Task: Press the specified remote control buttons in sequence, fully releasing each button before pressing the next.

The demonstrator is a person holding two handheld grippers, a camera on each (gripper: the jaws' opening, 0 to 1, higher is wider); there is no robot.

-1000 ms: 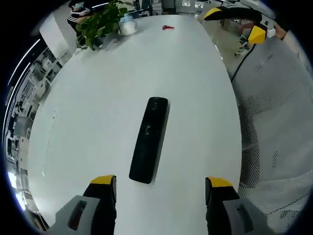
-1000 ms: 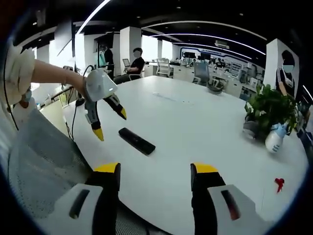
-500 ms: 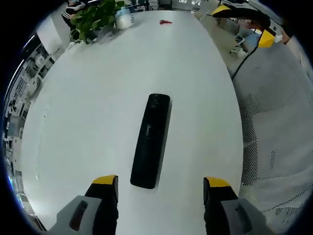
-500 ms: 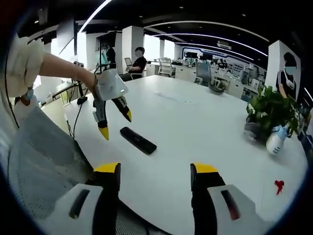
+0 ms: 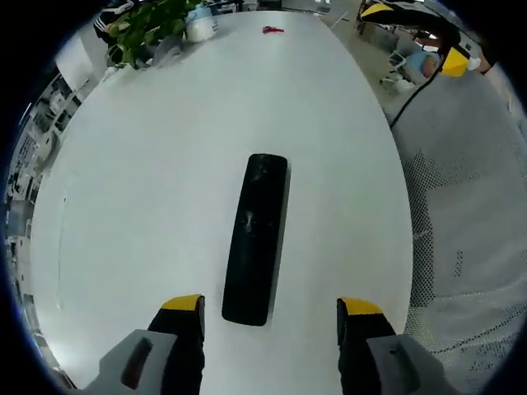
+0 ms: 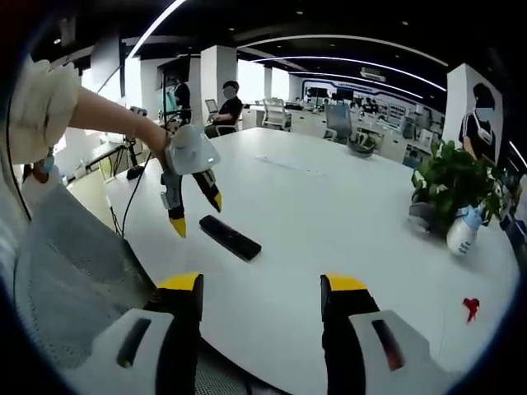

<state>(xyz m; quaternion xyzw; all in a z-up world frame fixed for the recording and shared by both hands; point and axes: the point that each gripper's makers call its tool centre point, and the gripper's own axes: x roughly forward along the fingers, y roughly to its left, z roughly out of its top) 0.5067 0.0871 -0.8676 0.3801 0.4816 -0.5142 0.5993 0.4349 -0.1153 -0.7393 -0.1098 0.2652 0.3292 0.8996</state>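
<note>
Standing wide apart, with nothing between them: both jaws of the left gripper (image 5: pixel 270 311), hanging just above the near end of the remote control (image 5: pixel 256 237). Standing wide apart and holding nothing too: the jaws of the right gripper (image 6: pixel 260 286), waiting well away from the remote control (image 6: pixel 230 237), past the table's edge. Lying flat and long on the white table (image 5: pixel 148 189), near the table's edge, with its far end pointing toward the green plant (image 5: pixel 148 23). Sitting far beyond the remote control, by the plant: a small white bottle (image 5: pixel 200 25) and a tiny red thing (image 5: pixel 272 30). Seen from the right gripper view, the left gripper (image 6: pixel 196 214) pointing down at the remote control, one yellow tip on each side, not touching it. Looking like the very start: getting lined up for the first button, no button being pushed yet. Buttons too dark and small to pick out. Next, probably needing one jaw tip brought straight down on the right button, softly, then lifted all the way off before going to another. Keeping the remote control from sliding on the smooth table likely mattering too.
</note>
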